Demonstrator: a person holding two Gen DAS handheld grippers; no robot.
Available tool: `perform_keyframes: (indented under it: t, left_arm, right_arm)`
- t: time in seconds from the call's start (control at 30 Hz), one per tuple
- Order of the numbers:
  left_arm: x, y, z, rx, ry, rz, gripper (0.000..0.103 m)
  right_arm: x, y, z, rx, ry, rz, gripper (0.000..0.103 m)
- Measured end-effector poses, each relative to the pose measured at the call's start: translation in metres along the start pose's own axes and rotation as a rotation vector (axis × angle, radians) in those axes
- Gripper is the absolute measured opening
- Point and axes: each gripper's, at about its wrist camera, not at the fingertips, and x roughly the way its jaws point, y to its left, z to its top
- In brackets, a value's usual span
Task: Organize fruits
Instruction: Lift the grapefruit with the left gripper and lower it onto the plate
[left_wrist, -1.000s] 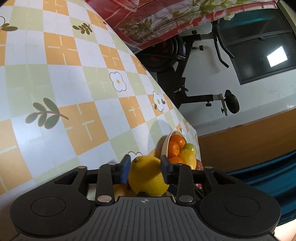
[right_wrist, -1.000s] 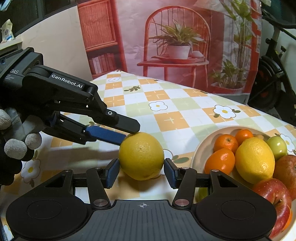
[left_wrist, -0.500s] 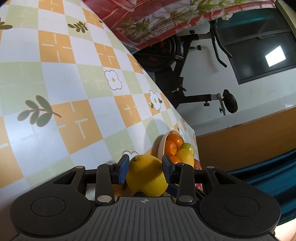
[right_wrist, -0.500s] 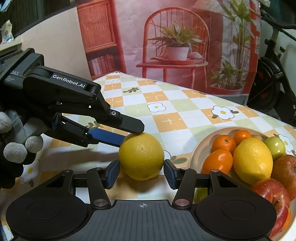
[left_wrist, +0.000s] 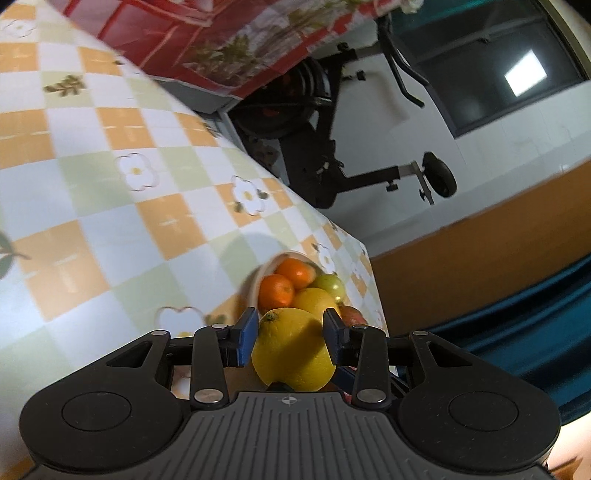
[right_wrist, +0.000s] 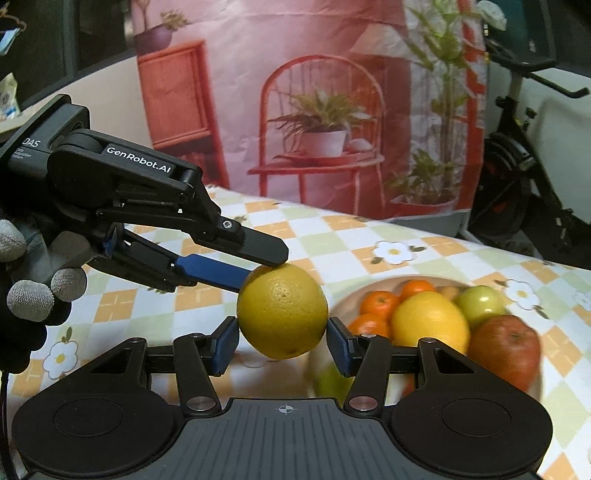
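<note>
A yellow lemon (left_wrist: 291, 350) (right_wrist: 282, 310) is held off the table between both grippers. My left gripper (left_wrist: 290, 334) is shut on it; in the right wrist view its fingers (right_wrist: 258, 249) come in from the left and clamp the lemon's far side. My right gripper (right_wrist: 281, 341) brackets the lemon, with small gaps at both pads. A cream bowl (right_wrist: 349, 295) (left_wrist: 258, 275) to the right holds oranges (right_wrist: 376, 302), a second lemon (right_wrist: 428, 321), a green apple (right_wrist: 480, 302) and a red apple (right_wrist: 506, 347).
The table (right_wrist: 443, 254) has an orange, green and white checked cloth with flowers. Its far edge meets a printed backdrop (right_wrist: 332, 110). An exercise bike (right_wrist: 517, 155) (left_wrist: 332, 147) stands beyond the table's right side. A gloved hand (right_wrist: 29, 295) holds the left gripper.
The lemon has been lifted off the table and carried slightly right, toward the bowl. Both grippers rose with it. The views have tilted and the bowl looks nearer.
</note>
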Motion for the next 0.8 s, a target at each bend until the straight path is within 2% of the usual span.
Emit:
perform_keyframes:
  t: [0.37, 0.8]
  left_arm:
    - [0.041, -0.041, 0.000, 0.073, 0.057, 0.006, 0.040]
    - [0.061, -0.054, 0.001, 0.099, 0.088, 0.031, 0.039]
  right_arm:
    - [-0.026, -0.043, -0.007, 0.053, -0.030, -0.064, 0.048]
    - [-0.028, -0.052, -0.012, 0.009, -0.014, -0.114, 0.049]
